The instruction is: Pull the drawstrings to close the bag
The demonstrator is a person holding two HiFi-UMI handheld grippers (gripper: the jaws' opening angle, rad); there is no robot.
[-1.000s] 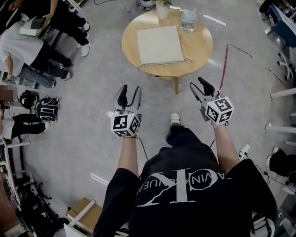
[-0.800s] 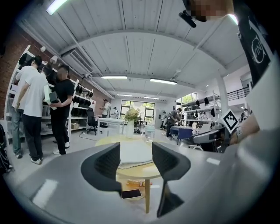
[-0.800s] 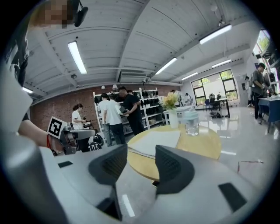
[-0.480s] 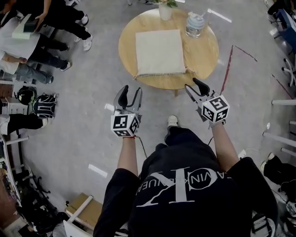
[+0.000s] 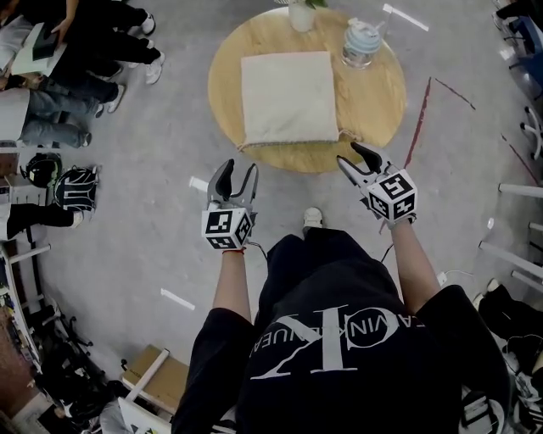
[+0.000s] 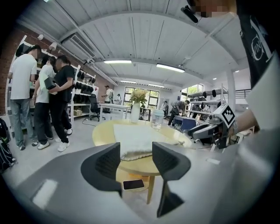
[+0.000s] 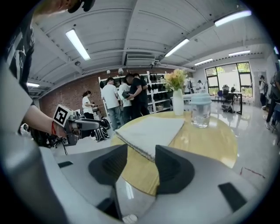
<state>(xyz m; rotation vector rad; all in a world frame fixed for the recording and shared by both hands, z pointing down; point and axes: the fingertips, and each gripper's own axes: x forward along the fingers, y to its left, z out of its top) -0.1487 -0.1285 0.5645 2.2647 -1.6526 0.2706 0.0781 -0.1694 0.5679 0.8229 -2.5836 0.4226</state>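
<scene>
Bag [image 5: 286, 95] lies flat on the round counter [image 5: 380, 97], straight ahead of both tongs, with nothing holding it. Its ruffled mouth edge is the near one. That edge runs left to right across the person, so its two corners point one toward each hand.

A drawstring [image 5: 346, 134] pokes out of the near right corner and trails onto the wood. At the near left corner I cannot make out a cord for certain.

Right tongs [image 5: 355, 161] hang at the counter's near rim, just beside that loose cord, with jaws apart and only the bag's corner and the wood showing between them. Left tongs [image 5: 238, 171] are also spread and empty. They are held short of the rim, below the left corner, with open floor under them.

The right hand looks the nearer one, needing a short reach forward and inward to the cord. The left has to travel forward over the rim first.

A cup [image 5: 362, 42] and a vase [image 5: 301, 15] stand on the far side, well apart from the mouth edge, so they should not hinder an outward pull.
</scene>
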